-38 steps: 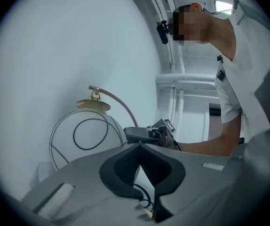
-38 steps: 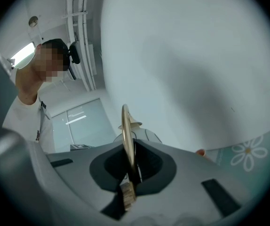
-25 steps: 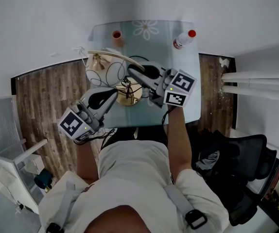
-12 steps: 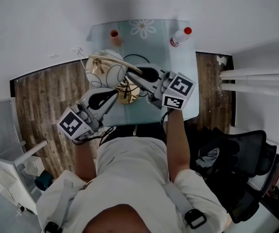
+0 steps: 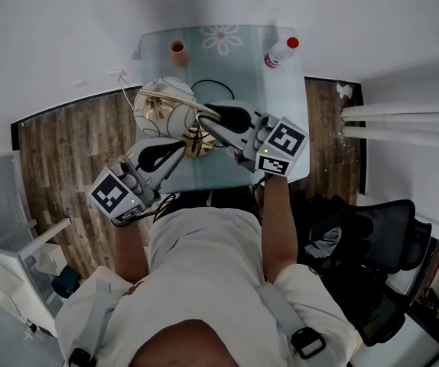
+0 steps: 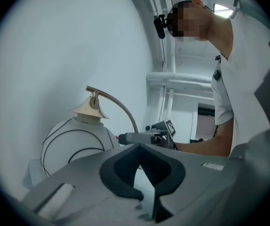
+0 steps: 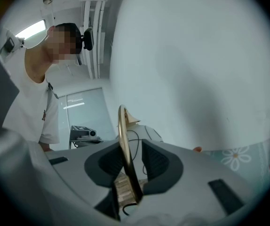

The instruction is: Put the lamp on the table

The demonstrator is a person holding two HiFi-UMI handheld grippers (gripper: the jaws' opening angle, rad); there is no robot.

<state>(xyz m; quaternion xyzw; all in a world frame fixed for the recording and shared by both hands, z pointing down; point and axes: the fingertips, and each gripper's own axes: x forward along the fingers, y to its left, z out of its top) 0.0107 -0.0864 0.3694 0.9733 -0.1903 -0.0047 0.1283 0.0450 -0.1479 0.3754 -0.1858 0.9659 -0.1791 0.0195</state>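
Opening right gripper (image 7: 131, 166), lamp stem (image 7: 122, 135) between jaws

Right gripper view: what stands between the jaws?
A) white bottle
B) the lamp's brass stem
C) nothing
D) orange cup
B: the lamp's brass stem runs up between the jaws of the right gripper, which have just been opening.

We're in a plain white-walled room, office-like by the look of it. Wood-plank floor (image 5: 59, 155), a glass table (image 5: 277, 98), a black swivel chair (image 5: 388, 239) alongside.
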